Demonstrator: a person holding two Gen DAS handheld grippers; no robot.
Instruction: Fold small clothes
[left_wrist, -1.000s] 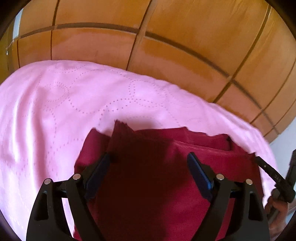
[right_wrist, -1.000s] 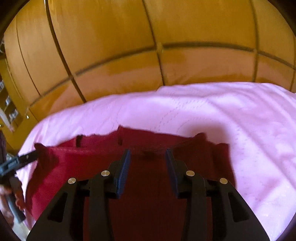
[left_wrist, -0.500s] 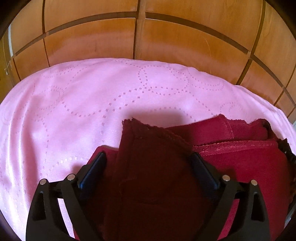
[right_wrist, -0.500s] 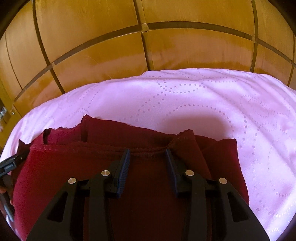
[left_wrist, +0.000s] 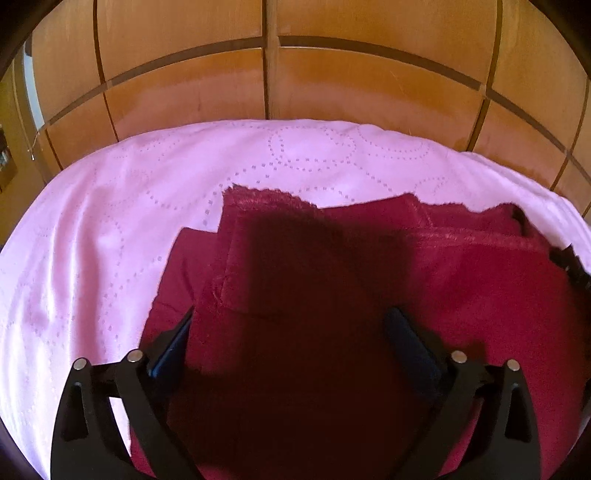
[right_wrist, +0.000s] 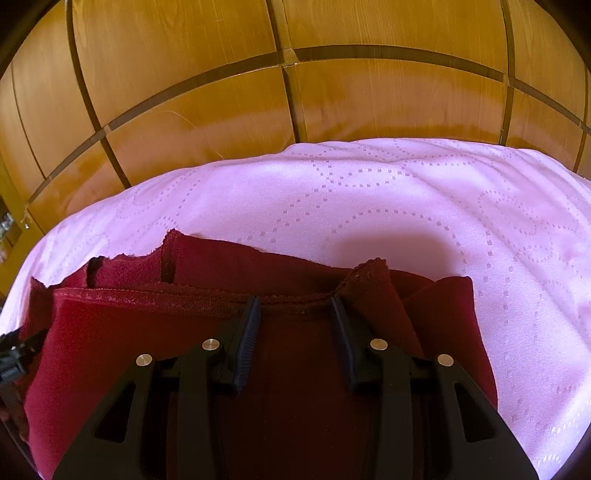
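A dark red garment (left_wrist: 461, 280) lies folded in layers on a pink sheet (left_wrist: 110, 221). My left gripper (left_wrist: 291, 317) is wide open just over the garment's left part, with nothing between its fingers. In the right wrist view the same garment (right_wrist: 110, 332) fills the lower left, its stitched hem running across. My right gripper (right_wrist: 295, 306) is partly open, its fingertips at the hem near a raised corner (right_wrist: 373, 273); I see no cloth pinched between them.
A wooden panelled wall (left_wrist: 266, 81) stands right behind the pink sheet, also in the right wrist view (right_wrist: 288, 103). The right gripper's tip shows at the left view's right edge (left_wrist: 572, 266); the left gripper's tip at the right view's left edge (right_wrist: 14, 354).
Both grippers have moved forward and down over the garment. The garment now lies flatter and more spread on the sheet. The left jaws stayed wide open, the right jaws partly open.
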